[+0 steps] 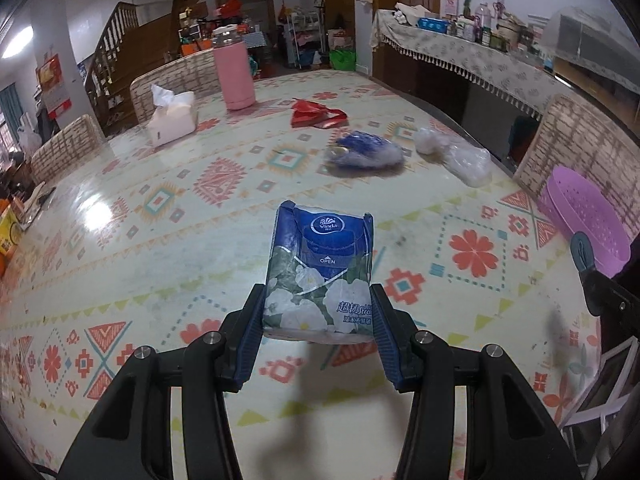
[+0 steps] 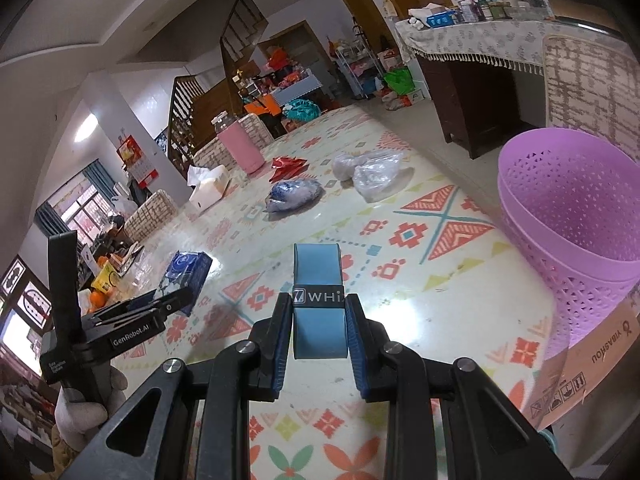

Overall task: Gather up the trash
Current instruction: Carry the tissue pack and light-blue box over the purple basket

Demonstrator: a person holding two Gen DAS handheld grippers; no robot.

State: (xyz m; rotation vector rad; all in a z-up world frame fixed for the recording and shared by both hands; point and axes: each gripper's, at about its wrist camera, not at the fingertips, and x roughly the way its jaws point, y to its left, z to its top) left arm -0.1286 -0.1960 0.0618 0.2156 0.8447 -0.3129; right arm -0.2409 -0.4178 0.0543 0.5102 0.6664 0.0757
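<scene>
**Over the patterned table: both grippers loaded**

Above the patterned tablecloth (image 1: pixel 168 264), clenched the left gripper (image 1: pixel 319 312) on a blue tissue packet (image 1: pixel 320 272) printed with white flowers, pads pressed against its two long sides, packet raised clear of the cloth. Seen from the right wrist view too, that same packet (image 2: pixel 186 276) gripped in the left gripper (image 2: pixel 176 300), a gloved hand (image 2: pixel 86 404) wrapped around the handle below. Grasped by the right gripper (image 2: pixel 318 320), a light blue roll (image 2: pixel 318 292) with a black band, jaws nearly closed around its narrow width. Just right of it, stood a purple perforated basket (image 2: pixel 580 248) at the table's edge, beside a brown cardboard box (image 2: pixel 592 356). Farther back on the cloth, lay a crumpled blue wrapper (image 1: pixel 366 150), a clear plastic bag (image 1: pixel 468 160) and a red wrapper (image 1: pixel 316 114), each apart from the others. Behind those, stood a pink bottle (image 1: pixel 234 72) near a white tissue box (image 1: pixel 172 118).
</scene>
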